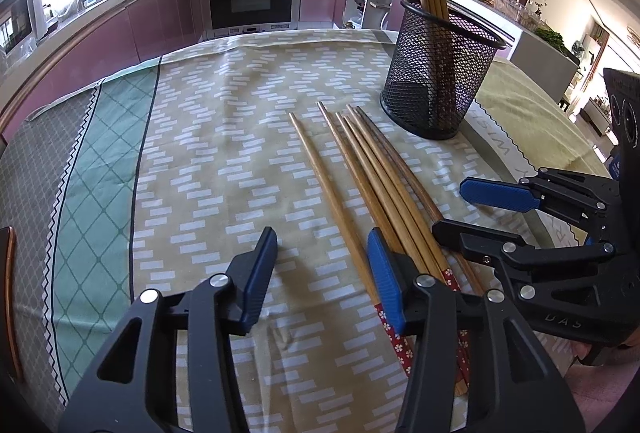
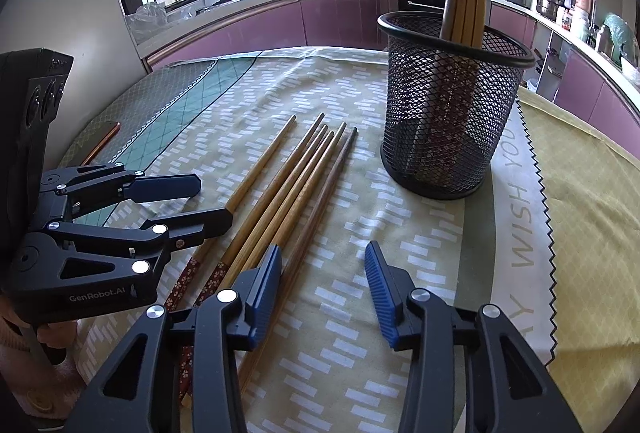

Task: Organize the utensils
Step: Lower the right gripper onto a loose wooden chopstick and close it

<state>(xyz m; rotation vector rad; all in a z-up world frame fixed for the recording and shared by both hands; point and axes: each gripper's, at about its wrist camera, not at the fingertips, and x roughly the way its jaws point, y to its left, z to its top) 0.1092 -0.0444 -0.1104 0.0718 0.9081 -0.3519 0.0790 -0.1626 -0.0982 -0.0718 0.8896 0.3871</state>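
Centre of frame on table: loose chopsticks (image 1: 372, 189) lie bundled, awaiting mesh holder (image 1: 436, 73) upper right. Your left claw (image 1: 322, 265) and right claw (image 2: 322, 273) both half open, empty, flanking bundle for pickup.

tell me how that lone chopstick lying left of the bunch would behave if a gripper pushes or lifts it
The lone chopstick looks round and slim, so a sideways push would probably roll it on the tablecloth. It looks stiff and wooden, so it likely won't bend. Gripped near one end, it may pivot between the pads.
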